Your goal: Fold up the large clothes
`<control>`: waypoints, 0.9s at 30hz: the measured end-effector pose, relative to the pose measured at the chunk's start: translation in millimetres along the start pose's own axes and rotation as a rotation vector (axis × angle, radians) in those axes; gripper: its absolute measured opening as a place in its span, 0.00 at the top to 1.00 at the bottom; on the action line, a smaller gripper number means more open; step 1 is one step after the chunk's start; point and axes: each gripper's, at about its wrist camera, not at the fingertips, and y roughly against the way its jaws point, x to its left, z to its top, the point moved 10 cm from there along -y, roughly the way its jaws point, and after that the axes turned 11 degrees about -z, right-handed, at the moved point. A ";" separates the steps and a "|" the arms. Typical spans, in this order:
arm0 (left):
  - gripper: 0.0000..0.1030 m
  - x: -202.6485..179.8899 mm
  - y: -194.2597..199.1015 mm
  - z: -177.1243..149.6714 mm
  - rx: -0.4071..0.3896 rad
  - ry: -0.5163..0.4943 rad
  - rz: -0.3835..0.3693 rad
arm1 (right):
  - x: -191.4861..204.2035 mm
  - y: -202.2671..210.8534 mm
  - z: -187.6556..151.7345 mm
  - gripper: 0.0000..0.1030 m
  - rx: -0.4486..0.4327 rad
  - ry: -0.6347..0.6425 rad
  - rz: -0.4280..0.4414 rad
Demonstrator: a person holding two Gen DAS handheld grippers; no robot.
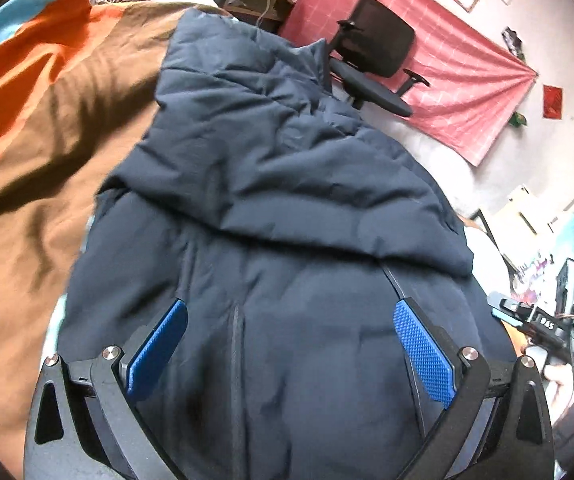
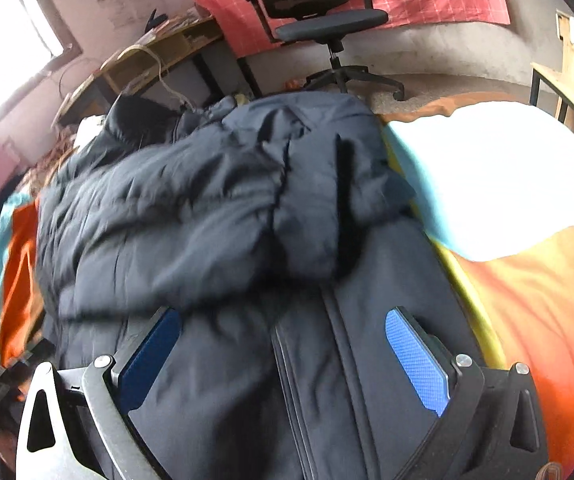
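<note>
Both our grippers stand wide open, holding nothing: left gripper [image 1: 287, 350], right gripper [image 2: 283, 354]. The navy padded jacket [image 1: 287, 208] lies just under the fingers on the bed cover [image 1: 47, 152], long axis toward twelve o'clock, equally near both hands.

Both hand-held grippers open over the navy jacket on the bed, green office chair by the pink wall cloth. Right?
Wrong on one point: the office chair is black, not green, as the right wrist view shows. The rest holds: both the left hand-held gripper and right hand-held gripper are open over the navy jacket.
</note>
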 end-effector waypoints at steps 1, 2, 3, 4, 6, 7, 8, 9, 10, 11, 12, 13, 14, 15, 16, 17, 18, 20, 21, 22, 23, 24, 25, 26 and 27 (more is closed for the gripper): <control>0.02 -0.6 8.3 -0.1 0.007 -0.022 0.009 | -0.2 5.7 -6.2 0.00 0.005 0.016 -0.008; 0.02 -0.9 14.3 0.6 0.011 -0.041 0.018 | 0.1 11.9 -12.0 0.00 0.007 0.029 -0.015; 0.02 -2.5 21.4 1.3 0.016 -0.069 0.023 | 1.0 16.2 -15.9 0.00 0.009 0.038 -0.021; 0.02 -4.7 27.8 2.5 0.022 -0.095 0.023 | 2.0 21.5 -20.2 0.00 0.013 0.046 -0.030; 0.02 -13.6 33.0 2.0 0.026 -0.130 0.022 | 5.4 33.4 -27.8 0.00 0.022 0.061 -0.049; 0.02 -16.2 38.6 5.5 0.031 -0.154 0.020 | 8.3 39.2 -30.2 0.00 0.028 0.072 -0.060; 0.02 -17.7 41.2 8.4 0.036 -0.173 0.023 | 11.5 44.9 -31.1 0.00 0.033 0.084 -0.079; 0.02 -18.7 44.0 11.2 0.043 -0.197 0.024 | 13.6 49.6 -30.5 0.00 0.035 0.094 -0.095; 0.02 -20.8 47.2 17.8 0.050 -0.230 0.028 | 18.5 56.1 -28.3 0.00 0.035 0.105 -0.113; 0.02 -18.2 47.1 22.1 0.052 -0.250 0.035 | 25.2 62.7 -24.0 0.00 0.031 0.116 -0.125; 0.02 -17.2 46.9 30.5 0.050 -0.276 0.052 | 29.1 67.2 -19.2 0.00 0.026 0.121 -0.130; 0.02 -15.5 46.0 39.6 0.046 -0.297 0.069 | 34.5 71.2 -12.4 0.00 0.022 0.123 -0.132; 0.02 -11.3 43.6 48.4 0.043 -0.309 0.086 | 42.5 76.5 -3.7 0.00 0.018 0.117 -0.127; 0.02 -6.3 40.6 56.3 0.044 -0.312 0.098 | 47.6 78.7 2.4 0.00 0.015 0.111 -0.113; 0.02 -3.8 36.1 67.0 0.047 -0.308 0.111 | 53.9 80.6 10.6 0.00 0.010 0.104 -0.097; 0.02 -0.2 32.0 74.8 0.050 -0.300 0.113 | 58.5 81.1 18.6 0.00 0.003 0.096 -0.089; 0.02 2.1 27.0 84.5 0.051 -0.289 0.113 | 62.5 80.3 25.6 0.00 -0.003 0.090 -0.086; 0.02 6.9 19.1 107.4 0.030 -0.273 0.129 | 68.6 74.7 40.9 0.00 -0.011 0.075 -0.081; 0.02 6.8 14.7 118.9 0.020 -0.271 0.138 | 70.2 71.8 46.5 0.00 -0.012 0.070 -0.079; 0.02 5.8 6.7 134.9 0.006 -0.270 0.149 | 71.6 65.7 54.8 0.00 -0.011 0.061 -0.077; 0.02 4.4 2.0 145.2 -0.003 -0.269 0.153 | 72.3 60.3 61.7 0.00 -0.011 0.054 -0.077; 0.02 3.4 -6.2 159.1 -0.015 -0.271 0.152 | 73.1 51.7 71.2 0.00 -0.011 0.046 -0.077; 0.02 0.1 -18.1 176.4 -0.030 -0.278 0.149 | 74.3 41.6 81.7 0.00 -0.011 0.039 -0.075; 0.02 -0.8 -24.0 188.0 -0.041 -0.286 0.151 | 75.5 33.5 90.8 0.00 -0.012 0.037 -0.072; 0.02 -1.7 -34.8 203.1 -0.056 -0.296 0.159 | 77.3 19.3 104.6 0.00 -0.019 0.037 -0.071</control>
